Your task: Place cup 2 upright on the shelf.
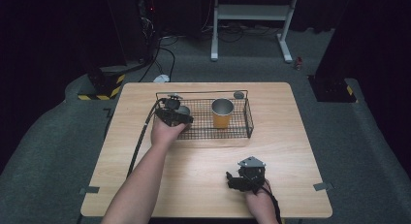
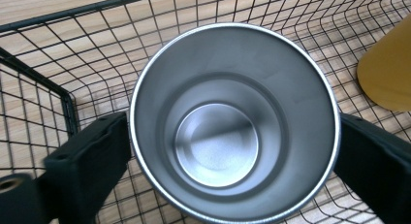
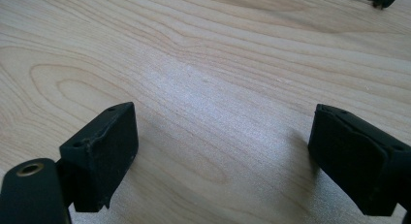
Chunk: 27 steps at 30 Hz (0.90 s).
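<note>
At the left end of the wire basket (image 1: pixel 249 118) a steel cup (image 2: pixel 232 122) stands upright, mouth up, between the left gripper (image 1: pixel 175 112)'s parted jaws, its hollow inside seen from that gripper, while the right gripper (image 3: pixel 223 156) rests open above bare table (image 3: pixel 203 64).

Two cups stand in the one wire basket (image 1: pixel 249 118): a steel cup (image 1: pixel 183 110) at its left end, a yellow cup (image 1: pixel 222 113) toward its middle. Two tongs: left tongs (image 1: pixel 178 116), right tongs (image 1: pixel 238 180).
</note>
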Available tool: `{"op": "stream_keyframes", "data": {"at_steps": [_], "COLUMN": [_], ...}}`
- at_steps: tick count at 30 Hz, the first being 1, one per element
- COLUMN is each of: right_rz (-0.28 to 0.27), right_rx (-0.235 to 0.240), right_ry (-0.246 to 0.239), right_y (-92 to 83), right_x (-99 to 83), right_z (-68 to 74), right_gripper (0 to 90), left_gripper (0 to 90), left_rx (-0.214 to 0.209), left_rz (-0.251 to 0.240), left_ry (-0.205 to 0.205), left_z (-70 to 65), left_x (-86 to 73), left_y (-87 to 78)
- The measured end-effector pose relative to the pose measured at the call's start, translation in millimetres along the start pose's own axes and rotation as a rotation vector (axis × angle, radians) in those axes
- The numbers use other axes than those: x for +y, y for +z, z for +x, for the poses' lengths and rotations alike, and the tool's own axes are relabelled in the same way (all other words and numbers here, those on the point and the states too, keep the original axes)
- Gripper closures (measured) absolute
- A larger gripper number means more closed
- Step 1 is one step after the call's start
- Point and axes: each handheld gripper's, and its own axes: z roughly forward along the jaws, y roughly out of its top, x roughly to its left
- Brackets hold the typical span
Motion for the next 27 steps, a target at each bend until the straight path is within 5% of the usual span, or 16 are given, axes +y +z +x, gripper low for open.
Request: {"op": "stream_keyframes", "data": {"at_steps": [11,15,19,27], "right_rz": [0.000,0.000,0.000,0.001], "right_rx": [0.000,-0.001,0.000,0.001], "right_ry": [-0.002,-0.002,-0.003,-0.004], "right_y": [0.1,0.1,0.1,0.2], "right_x": [0.0,0.0,0.0,0.1], "right_z": [-0.2,-0.1,-0.3,-0.2], "right_gripper": [10.7,10.7,10.5,10.5], "left_gripper": [0.7,2.0,3.0,5.1], "left_rx": [-0.031,-0.081,-0.100,-0.126], "left_rz": [-0.105,-0.136,-0.172,-0.215], "left_ry": [0.007,0.016,0.055,0.069], "left_z": [3.1,4.1,1.0,2.3], "left_x": [-10.1,-16.7,-27.8,-55.5], "left_y": [-28.3,-40.4,-56.6,-79.0]}}
